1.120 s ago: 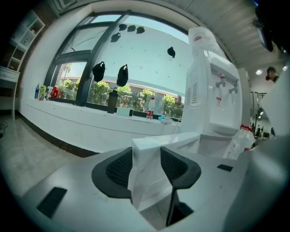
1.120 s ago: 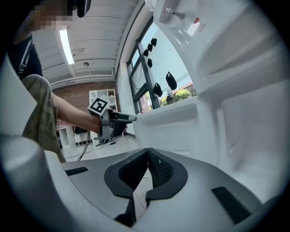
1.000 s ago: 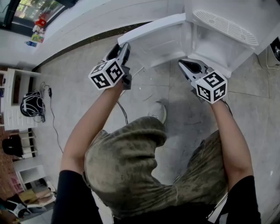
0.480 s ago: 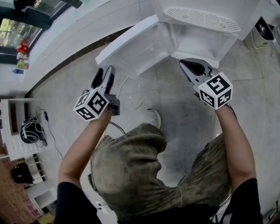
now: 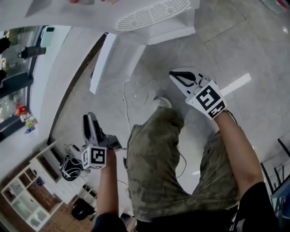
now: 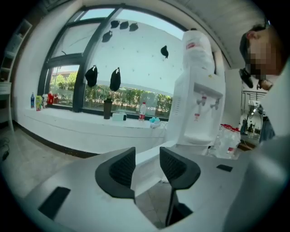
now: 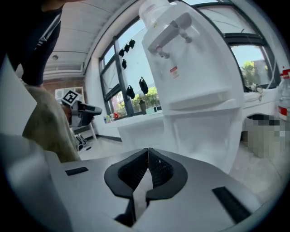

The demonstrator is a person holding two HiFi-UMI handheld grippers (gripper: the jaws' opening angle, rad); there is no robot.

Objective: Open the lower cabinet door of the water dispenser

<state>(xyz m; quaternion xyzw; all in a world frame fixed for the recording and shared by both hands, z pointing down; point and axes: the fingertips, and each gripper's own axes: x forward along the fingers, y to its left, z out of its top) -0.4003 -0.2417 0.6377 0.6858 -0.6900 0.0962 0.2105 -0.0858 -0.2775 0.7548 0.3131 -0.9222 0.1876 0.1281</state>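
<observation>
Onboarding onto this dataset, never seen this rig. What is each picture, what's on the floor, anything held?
There is no robot: a person holds a gripper in each hand. The head view comes from a camera on the person's head, looking down at the left gripper, the right gripper and the tiled floor, where a thin cable lies. The other two views come from cameras riding on each gripper, looking along its fingers. The white water dispenser has its lower cabinet door swung open. The left fingers stand apart, have just been closing, and hold nothing; the right fingers are shut on nothing.
</observation>
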